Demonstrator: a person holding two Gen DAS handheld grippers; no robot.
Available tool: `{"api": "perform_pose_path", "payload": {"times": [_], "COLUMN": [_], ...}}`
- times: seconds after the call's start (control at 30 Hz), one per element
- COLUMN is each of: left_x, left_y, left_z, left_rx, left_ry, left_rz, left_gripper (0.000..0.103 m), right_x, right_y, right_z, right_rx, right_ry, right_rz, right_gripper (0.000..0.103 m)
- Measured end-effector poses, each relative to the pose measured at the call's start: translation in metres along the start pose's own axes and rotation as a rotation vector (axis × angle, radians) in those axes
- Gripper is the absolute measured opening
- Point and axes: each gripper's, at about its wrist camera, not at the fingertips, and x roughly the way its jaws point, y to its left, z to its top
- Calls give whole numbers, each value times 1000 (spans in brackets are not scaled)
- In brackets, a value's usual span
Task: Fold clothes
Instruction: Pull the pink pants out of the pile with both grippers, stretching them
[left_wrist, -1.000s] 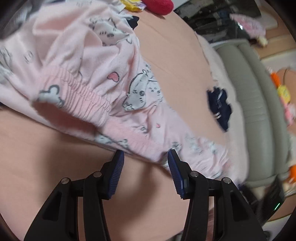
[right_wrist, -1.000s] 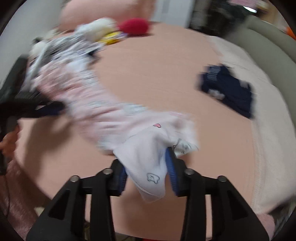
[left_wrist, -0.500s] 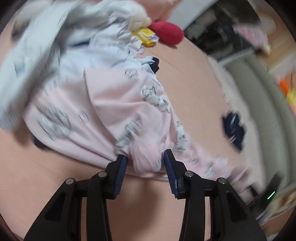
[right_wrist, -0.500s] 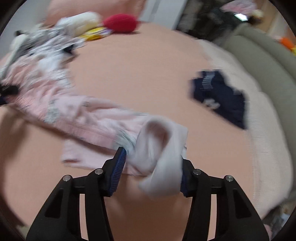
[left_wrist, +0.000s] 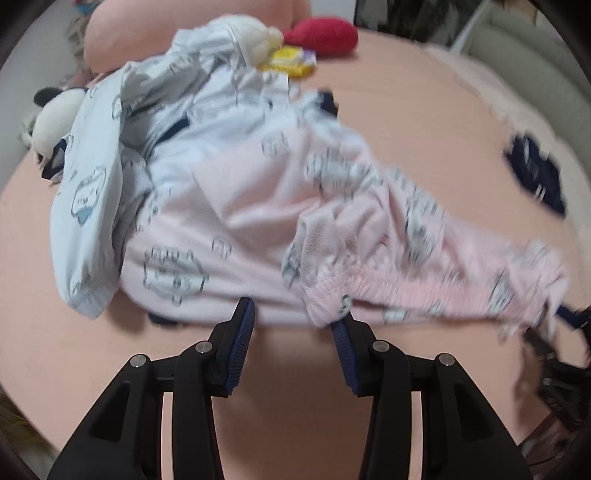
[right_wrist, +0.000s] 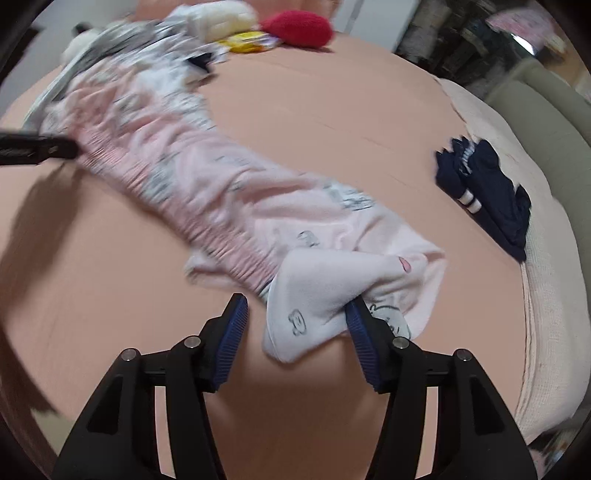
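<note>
Pink printed pajama pants (left_wrist: 280, 221) lie stretched across the peach bed sheet (left_wrist: 110, 350), also in the right wrist view (right_wrist: 207, 184). Their gathered waistband (left_wrist: 406, 291) faces me. My left gripper (left_wrist: 295, 325) is open at one waistband end, the cloth resting by its right finger. My right gripper (right_wrist: 295, 314) is open, with a pale folded corner of the pants (right_wrist: 317, 291) lying between its fingers against the right one. The left gripper also shows in the right wrist view (right_wrist: 37, 149) at the far left.
A pale blue printed garment (left_wrist: 122, 155) lies heaped behind the pants. A navy garment (right_wrist: 487, 199) lies to the right. A red plush (right_wrist: 295, 26), white plush (left_wrist: 255, 37), panda toy (left_wrist: 55, 114) and yellow packet (left_wrist: 291, 61) sit at the back. A grey sofa (right_wrist: 554, 122) stands right.
Both grippers have opened wider and let go of the pants, which now lie stretched on the sheet. The left view has pulled back from the waistband.
</note>
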Motion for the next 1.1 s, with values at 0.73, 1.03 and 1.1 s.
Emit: {"api": "perform_pose_path", "payload": {"times": [0.73, 1.03, 1.1], "left_x": [-56, -113, -116], "left_y": [8, 15, 9], "left_z": [9, -57, -68], "left_rx": [-176, -316, -315], "left_ry": [-291, -288, -264], "left_rz": [-319, -395, -404], "left_gripper": [6, 6, 6], "right_x": [-1, -59, -72], "right_y": [-45, -44, -37], "right_z": [11, -9, -7], "right_rx": [103, 162, 134], "right_ry": [58, -69, -102], "right_rz": [201, 67, 98], "right_gripper": [36, 54, 58]}}
